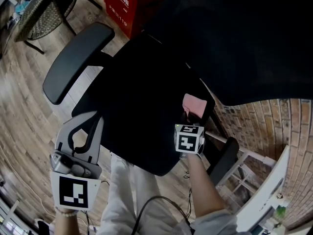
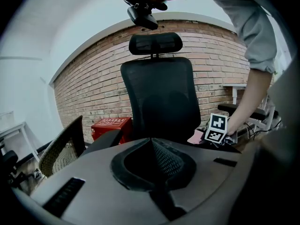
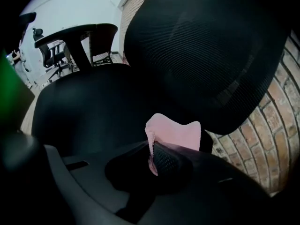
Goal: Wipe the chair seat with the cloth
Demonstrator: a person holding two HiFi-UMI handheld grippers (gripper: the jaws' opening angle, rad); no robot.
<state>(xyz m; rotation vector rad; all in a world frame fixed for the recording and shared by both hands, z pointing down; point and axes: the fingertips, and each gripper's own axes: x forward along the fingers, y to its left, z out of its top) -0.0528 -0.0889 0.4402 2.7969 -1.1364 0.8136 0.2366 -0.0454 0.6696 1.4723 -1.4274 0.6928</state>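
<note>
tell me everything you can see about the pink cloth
The pink cloth is small, soft-looking and plain, with no print. One edge is pinched in the shut right claw, and the rest sticks out crumpled beyond its tips. It sits over the black chair seat, at the back right corner near the backrest. Whether it presses on the seat cannot be told.

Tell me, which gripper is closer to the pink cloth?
Right. The right gripper is shut on the cloth at the seat's far right corner. The left gripper is shut and empty, beside the seat's near left edge.
</note>
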